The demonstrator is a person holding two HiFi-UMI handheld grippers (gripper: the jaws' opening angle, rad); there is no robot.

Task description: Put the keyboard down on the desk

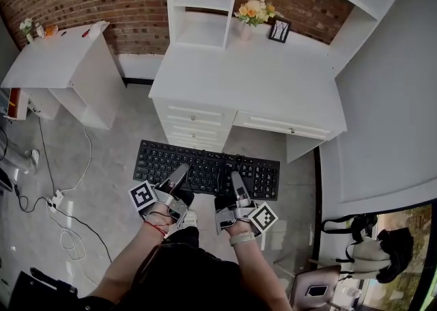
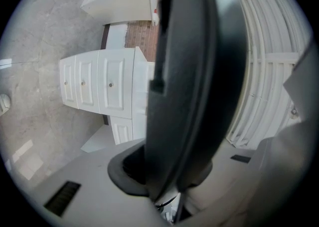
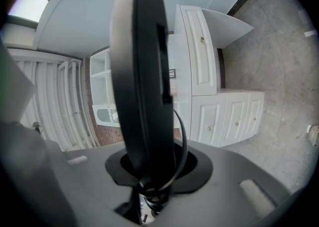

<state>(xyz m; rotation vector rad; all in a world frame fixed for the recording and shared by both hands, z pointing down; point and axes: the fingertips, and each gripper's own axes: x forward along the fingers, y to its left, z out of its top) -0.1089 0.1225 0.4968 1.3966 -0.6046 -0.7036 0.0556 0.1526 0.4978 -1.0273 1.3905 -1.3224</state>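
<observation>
A black keyboard point(image 1: 205, 165) hangs in the air, its near long edge clamped by both tools. The left hand-held gripper point(image 1: 181, 169) is shut on the edge left of centre, and the right hand-held gripper point(image 1: 235, 181) is shut on it just alongside. The white bench point(image 1: 259, 87) lies ahead of both, beyond the keyboard and not touching it. Grey floor point(image 1: 109, 159) lies beneath.

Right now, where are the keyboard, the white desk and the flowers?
keyboard point(image 1: 205, 163): head view, on its middle rows of keys.
white desk point(image 1: 259, 84): head view, on the bare top.
flowers point(image 1: 254, 10): head view, on the blooms at the desk's back.
</observation>
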